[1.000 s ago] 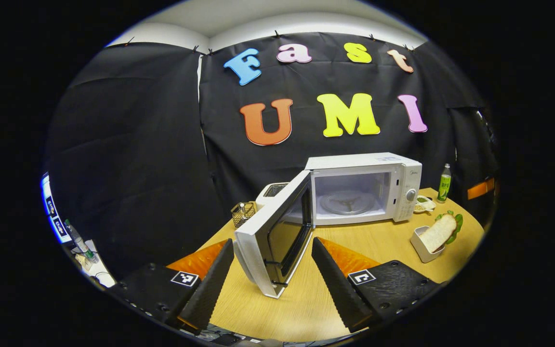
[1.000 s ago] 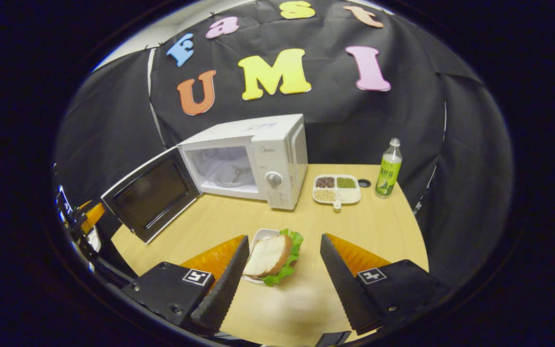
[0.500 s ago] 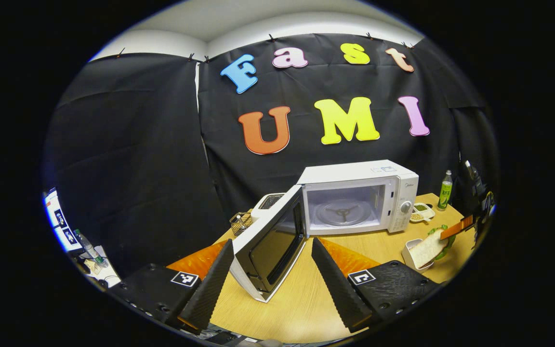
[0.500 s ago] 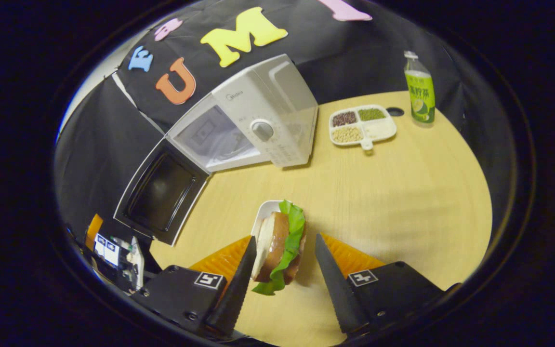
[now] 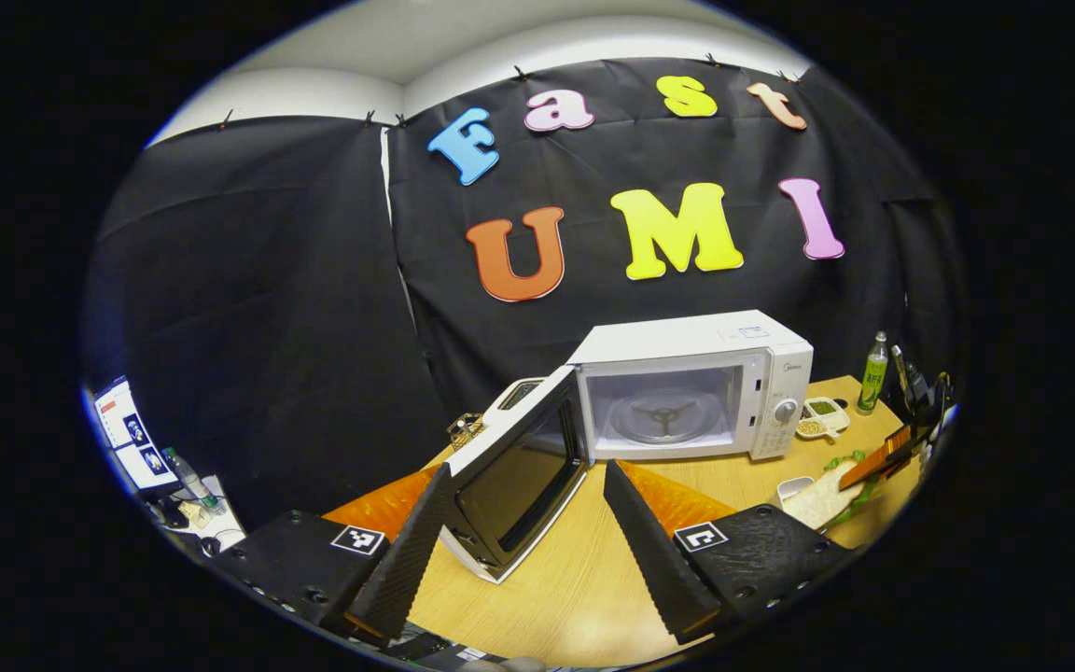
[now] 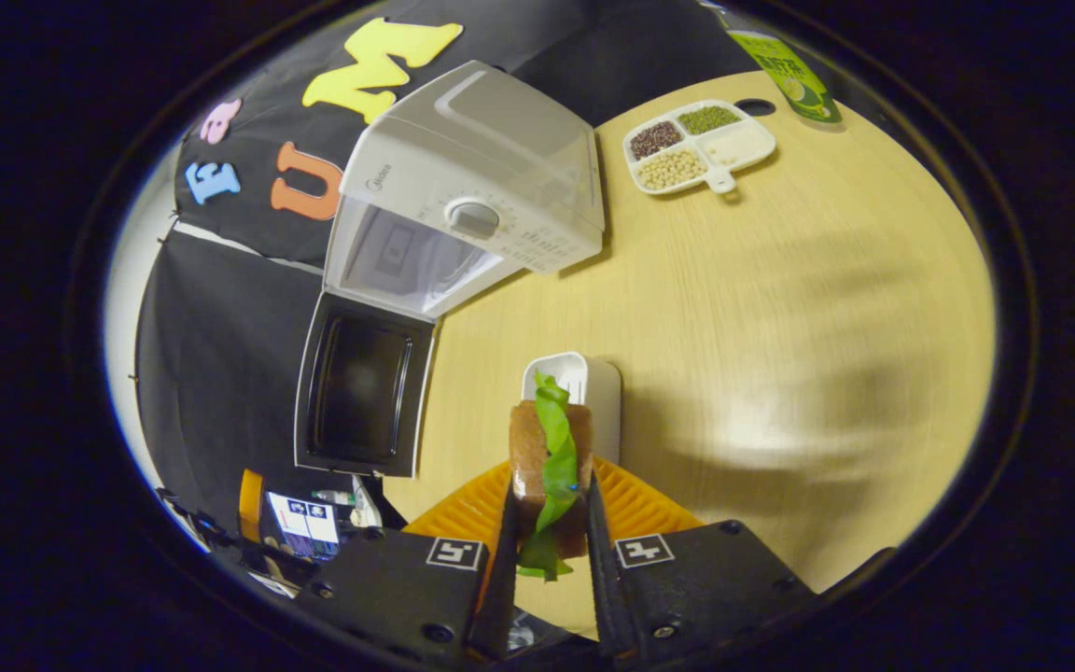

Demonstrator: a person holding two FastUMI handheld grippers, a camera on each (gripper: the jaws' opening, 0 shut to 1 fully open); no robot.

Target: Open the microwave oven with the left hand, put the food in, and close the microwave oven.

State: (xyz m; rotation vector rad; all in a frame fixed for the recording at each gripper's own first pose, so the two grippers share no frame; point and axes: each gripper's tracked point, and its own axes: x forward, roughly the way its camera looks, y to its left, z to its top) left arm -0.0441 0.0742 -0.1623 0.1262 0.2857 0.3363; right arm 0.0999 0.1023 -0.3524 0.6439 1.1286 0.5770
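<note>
On the tabletop (image 6: 780, 280) our right fingers (image 6: 506, 551) pinched the sandwich (image 6: 549, 457) above its holder (image 6: 584, 392), left gripper (image 5: 519, 546) open, so we judged it needed lifting level toward the open microwave (image 6: 463, 196).

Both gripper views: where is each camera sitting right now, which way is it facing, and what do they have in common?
Left gripper view: rides the open left gripper, low over the table, facing the microwave and its open door.
Right gripper view: rides the right gripper, tilted down over the table, fingers shut on the sandwich beside the white holder.
Shared: microwave, open door, sandwich, sectioned tray, green bottle.
</note>
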